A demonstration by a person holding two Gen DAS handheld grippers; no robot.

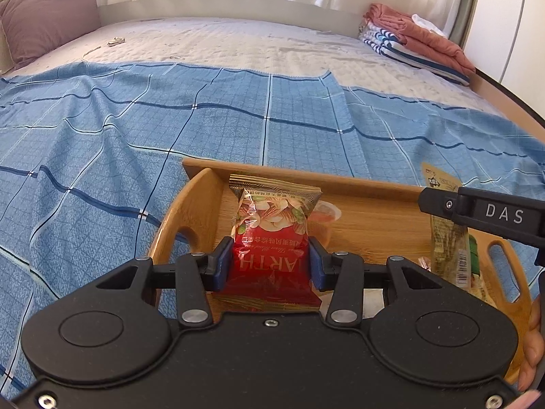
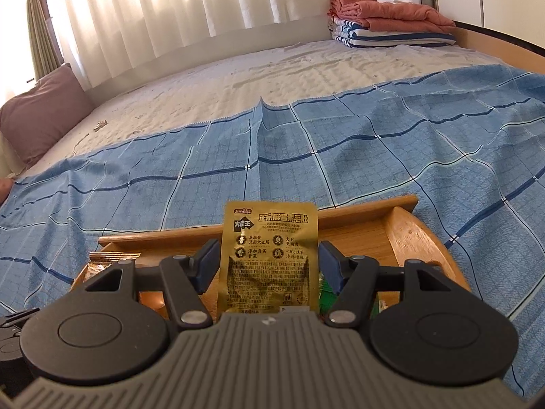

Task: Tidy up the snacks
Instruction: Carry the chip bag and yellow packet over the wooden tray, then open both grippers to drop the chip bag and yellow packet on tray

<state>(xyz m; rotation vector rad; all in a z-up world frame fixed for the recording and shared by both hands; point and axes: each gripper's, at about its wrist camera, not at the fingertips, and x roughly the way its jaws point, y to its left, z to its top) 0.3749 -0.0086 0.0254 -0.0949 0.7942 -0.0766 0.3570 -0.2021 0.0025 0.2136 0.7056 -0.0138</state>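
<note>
A wooden tray (image 1: 374, 218) with cut-out handles lies on the blue checked sheet. My left gripper (image 1: 270, 262) is shut on a red nut-mix packet (image 1: 272, 235) and holds it upright over the tray's left half. My right gripper (image 2: 269, 266) is shut on a gold packet (image 2: 270, 259) with Chinese print, upright over the tray (image 2: 405, 235). In the left wrist view the right gripper's body (image 1: 494, 214) enters from the right with the gold packet (image 1: 446, 248) hanging under it. A small jelly cup (image 1: 328, 213) sits behind the red packet.
Green and other snack packets (image 1: 477, 272) lie in the tray's right end. A blue checked sheet (image 2: 306, 156) covers the bed's near half. Folded laundry (image 2: 388, 22) is stacked at the far right corner, a mauve pillow (image 1: 44, 17) at the far left.
</note>
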